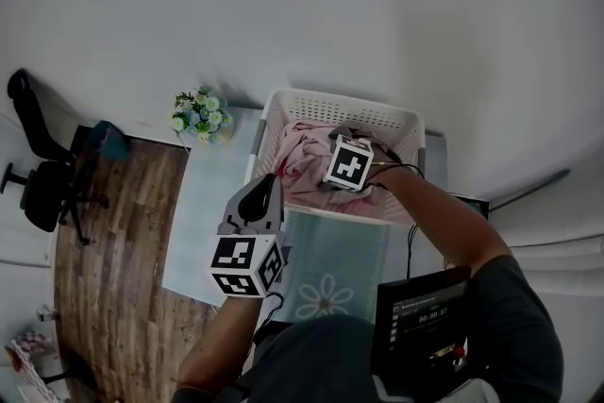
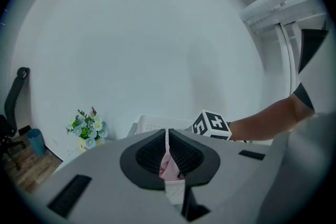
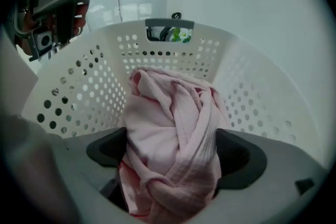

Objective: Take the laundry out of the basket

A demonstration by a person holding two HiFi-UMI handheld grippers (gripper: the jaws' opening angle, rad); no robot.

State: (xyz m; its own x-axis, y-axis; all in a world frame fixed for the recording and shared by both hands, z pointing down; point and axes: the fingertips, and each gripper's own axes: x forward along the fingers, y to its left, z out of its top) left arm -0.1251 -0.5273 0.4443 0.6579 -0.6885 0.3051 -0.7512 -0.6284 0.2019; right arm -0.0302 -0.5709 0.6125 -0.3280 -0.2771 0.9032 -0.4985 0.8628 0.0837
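The white basket [image 1: 342, 102] stands in the upper middle of the head view, on a pale table [image 1: 203, 222]. The pink laundry [image 1: 300, 158] lies bunched inside it. The right gripper [image 3: 173, 157] points down into the basket. Its jaws stand wide apart, and the pink cloth is heaped in the space between them. The left gripper [image 1: 262, 193] is outside the basket, at its lower left edge in the frame, and its jaws are together with nothing in them. A pot of flowers [image 1: 200, 116] stands left of the basket. A green cloth [image 1: 335, 264] with a flower print lies just below it.
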